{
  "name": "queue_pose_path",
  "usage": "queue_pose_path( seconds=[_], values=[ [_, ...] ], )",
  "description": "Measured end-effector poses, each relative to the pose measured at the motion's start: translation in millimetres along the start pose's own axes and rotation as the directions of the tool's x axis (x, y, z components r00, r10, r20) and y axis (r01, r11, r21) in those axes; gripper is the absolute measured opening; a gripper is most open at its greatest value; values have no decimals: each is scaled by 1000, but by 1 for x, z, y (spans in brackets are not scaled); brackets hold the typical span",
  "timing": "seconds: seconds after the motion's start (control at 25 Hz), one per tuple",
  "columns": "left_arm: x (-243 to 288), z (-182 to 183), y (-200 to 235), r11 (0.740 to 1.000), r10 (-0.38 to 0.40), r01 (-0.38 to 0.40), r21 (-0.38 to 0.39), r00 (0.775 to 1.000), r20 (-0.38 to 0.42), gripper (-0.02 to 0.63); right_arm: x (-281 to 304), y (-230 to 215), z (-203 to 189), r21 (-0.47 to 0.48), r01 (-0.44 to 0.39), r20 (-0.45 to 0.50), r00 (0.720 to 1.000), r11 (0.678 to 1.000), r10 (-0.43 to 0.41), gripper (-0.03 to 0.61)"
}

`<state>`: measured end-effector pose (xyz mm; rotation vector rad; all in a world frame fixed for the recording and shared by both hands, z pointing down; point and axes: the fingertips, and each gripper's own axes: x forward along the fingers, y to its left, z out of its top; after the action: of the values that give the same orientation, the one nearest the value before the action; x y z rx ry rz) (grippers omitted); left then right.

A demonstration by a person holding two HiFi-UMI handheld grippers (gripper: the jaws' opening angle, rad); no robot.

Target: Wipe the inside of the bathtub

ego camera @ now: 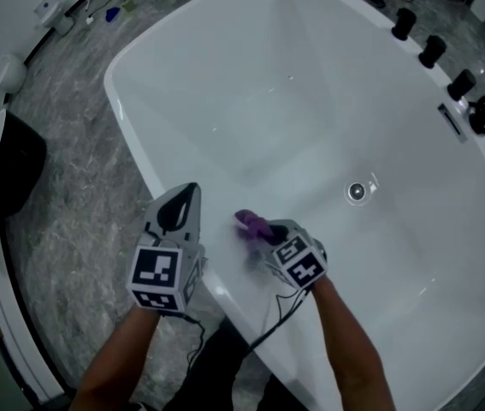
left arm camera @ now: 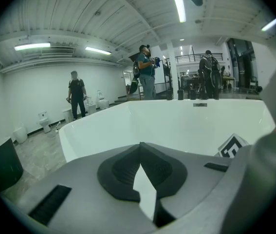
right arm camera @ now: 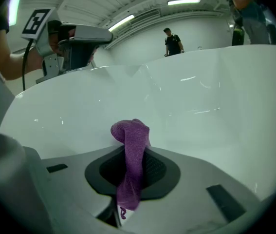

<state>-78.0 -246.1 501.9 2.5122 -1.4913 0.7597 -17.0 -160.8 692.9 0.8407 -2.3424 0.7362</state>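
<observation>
A person leans over a white bathtub with a gripper in each hand. The right gripper, low in the centre of the head view, sits just inside the tub's near wall with its jaws closed on a purple cloth. The left gripper hangs over the rim just to its left, jaw tips together and holding nothing.

In the right gripper view, the cloth runs lengthwise up between the jaws, its long axis in line with them. Its free end is bunched in a knob beyond the tips and points at the tub's pale inner wall straight ahead. Whether that knob already touches the wall cannot be told.

The right gripper is plainly the nearer one to the surface to be wiped. The tub's floor and drain lie up and to the right of it in the head view, well apart, and the black taps line the far rim at upper right. A wiping stroke would probably need the cloth end pressed forward onto the wall, then swept along it toward the drain
</observation>
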Motion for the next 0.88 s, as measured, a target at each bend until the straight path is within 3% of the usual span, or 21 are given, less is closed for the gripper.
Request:
queue_pose_path(
  seconds=[0.2, 0.48, 0.72, 0.88],
  values=[
    [-5, 4, -6, 1000, 4, -4, -2, 1000, 3, 7, -25, 13, 0, -138, -20, -27, 1000, 990, 17, 58],
    [-3, 5, -15, 1000, -20, 20, 1, 1000, 10, 7, 6, 29, -8, -310, -169, -128, 983, 936, 135, 58],
    [9, 7, -9, 999, -32, 32, -11, 999, 4, 7, 48, 21, -1, -360, -178, -171, 978, 916, 123, 58],
    [18, 11, 0, 1000, -29, 29, -12, 1000, 4, 7, 71, 9, 12, -360, -162, -165, 980, 919, 108, 58]
  ],
)
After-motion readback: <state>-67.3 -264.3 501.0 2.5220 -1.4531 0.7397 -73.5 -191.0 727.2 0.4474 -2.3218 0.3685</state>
